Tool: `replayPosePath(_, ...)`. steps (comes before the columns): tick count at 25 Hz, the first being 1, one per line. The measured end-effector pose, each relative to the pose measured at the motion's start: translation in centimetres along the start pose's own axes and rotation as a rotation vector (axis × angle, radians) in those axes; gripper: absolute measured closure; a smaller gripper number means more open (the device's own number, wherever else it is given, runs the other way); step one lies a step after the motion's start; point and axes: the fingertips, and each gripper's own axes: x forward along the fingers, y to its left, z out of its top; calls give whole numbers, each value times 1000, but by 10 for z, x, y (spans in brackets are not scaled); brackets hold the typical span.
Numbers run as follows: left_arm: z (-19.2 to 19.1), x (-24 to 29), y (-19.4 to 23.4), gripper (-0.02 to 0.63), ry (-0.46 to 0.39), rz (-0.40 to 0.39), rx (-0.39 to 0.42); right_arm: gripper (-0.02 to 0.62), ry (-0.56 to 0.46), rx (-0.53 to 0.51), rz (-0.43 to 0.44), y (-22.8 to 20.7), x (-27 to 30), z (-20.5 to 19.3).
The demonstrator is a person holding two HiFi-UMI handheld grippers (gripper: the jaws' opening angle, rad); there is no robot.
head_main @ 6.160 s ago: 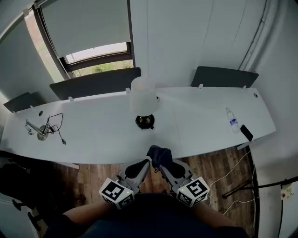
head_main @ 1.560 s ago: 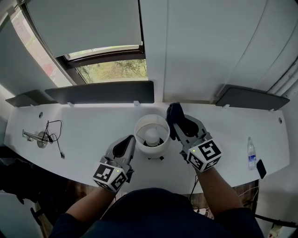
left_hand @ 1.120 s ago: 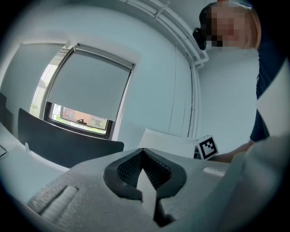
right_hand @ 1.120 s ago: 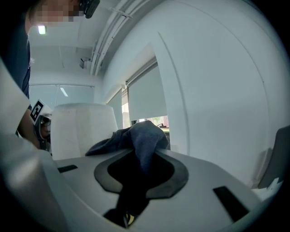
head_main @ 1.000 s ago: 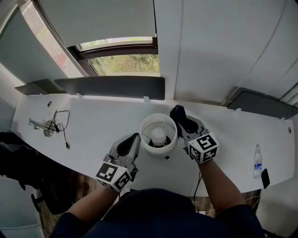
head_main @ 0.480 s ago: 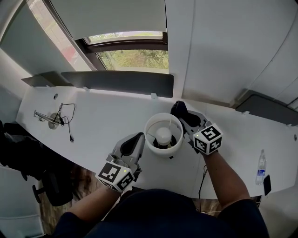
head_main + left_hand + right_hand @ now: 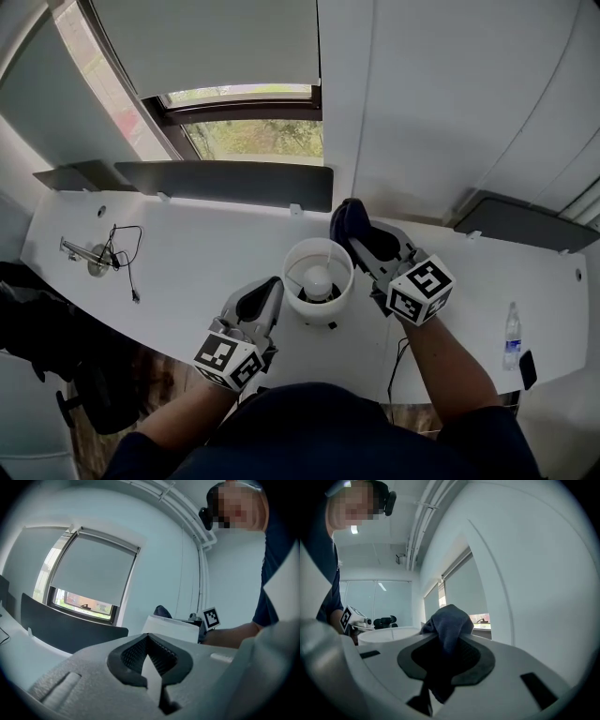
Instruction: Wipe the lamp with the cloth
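Lamp (image 7: 319,279) stood on the white table (image 7: 187,253), near its front edge. Cloth (image 7: 345,217) sat at the lamp shade's far-right rim. You had it pinched in your right gripper (image 7: 358,234), jaws clamped on it, likely for wiping the shade. Your left gripper (image 7: 265,289) was just left of the lamp, jaws together, empty, probably ready to steady it.

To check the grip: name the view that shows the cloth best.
The right gripper view: the cloth sits pinched in the right gripper there. Head view shows a dark wad by the lamp; left gripper view, a sliver.
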Motion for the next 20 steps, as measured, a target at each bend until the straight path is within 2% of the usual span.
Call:
replayPosePath(9, 13, -16, -24, 604, -34, -115, -13, 509, -62, -52, -89, 32, -44, 43)
replayPosePath(13, 10, -26, -29, 603, -30, -161, 4, 509, -84, -39, -124, 55, -63, 42)
replayPosePath(20, 10, -37, -24, 604, -21, -226, -24, 509, -82, 15, -189, 96, -83, 25)
